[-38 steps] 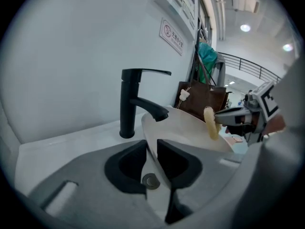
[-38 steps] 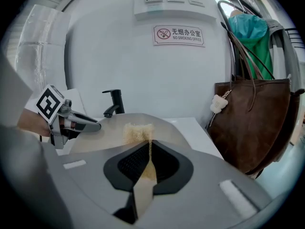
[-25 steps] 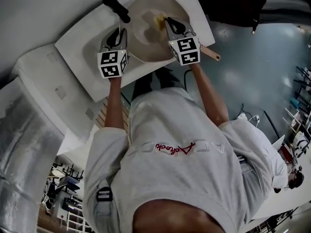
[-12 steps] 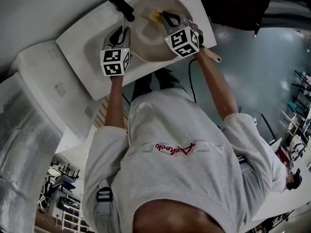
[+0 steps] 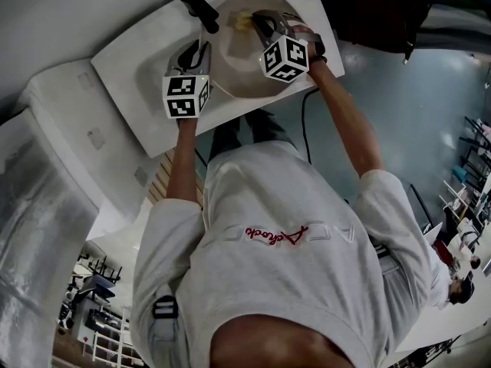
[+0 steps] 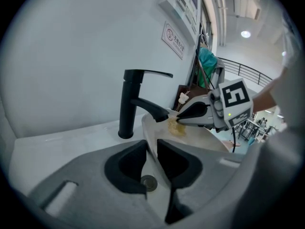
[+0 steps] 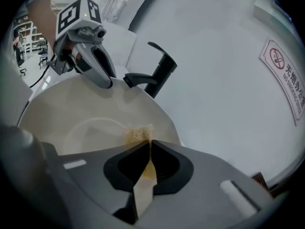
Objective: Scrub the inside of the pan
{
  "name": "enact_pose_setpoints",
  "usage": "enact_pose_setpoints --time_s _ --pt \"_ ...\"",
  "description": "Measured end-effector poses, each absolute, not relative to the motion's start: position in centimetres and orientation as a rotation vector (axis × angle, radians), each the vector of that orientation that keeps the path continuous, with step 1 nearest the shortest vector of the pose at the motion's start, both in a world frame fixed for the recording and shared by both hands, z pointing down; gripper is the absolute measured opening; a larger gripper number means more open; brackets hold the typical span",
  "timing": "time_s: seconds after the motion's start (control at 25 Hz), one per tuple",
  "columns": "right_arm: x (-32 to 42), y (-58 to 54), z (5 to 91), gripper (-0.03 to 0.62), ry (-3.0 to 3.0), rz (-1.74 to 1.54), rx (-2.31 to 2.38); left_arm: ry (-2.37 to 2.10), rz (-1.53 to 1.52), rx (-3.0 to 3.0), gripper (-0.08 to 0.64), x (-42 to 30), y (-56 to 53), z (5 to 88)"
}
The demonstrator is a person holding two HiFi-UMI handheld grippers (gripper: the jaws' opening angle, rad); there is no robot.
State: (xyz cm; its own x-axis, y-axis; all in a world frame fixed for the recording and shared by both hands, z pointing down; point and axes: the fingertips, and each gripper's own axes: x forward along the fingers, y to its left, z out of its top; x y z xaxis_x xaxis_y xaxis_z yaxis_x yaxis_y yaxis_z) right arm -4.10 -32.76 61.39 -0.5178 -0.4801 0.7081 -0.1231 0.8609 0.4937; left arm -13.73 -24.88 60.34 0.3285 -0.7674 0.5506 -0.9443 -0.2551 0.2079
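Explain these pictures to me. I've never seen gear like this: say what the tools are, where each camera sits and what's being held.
A person holds two hand-held tools, each ending in a claw and carrying a cube of square markers. One picture comes from a camera on the person's head, looking down at a white sink with a black tap. The other two come from cameras riding on the tools, each looking along its claw. The left claw is shut on the rim of a cream pan, held tilted over the sink. The right claw is shut on a yellowish sponge pressed against the pan's inside.
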Motion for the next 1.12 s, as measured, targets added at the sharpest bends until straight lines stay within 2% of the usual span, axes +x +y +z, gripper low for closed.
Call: enact_pose_setpoints --time_s 0.6,1.12 --pt "-4.3 -37.8 60.3 0.025 -1.933 -0.733 0.506 -1.495 0.463 2.107 0.074 -13.7 -24.9 60.4" --pt "-4.1 -37.5 63.9 0.025 -1.883 -0.684 0.445 -1.493 0.47 2.108 0.075 -13.7 -24.9 60.3"
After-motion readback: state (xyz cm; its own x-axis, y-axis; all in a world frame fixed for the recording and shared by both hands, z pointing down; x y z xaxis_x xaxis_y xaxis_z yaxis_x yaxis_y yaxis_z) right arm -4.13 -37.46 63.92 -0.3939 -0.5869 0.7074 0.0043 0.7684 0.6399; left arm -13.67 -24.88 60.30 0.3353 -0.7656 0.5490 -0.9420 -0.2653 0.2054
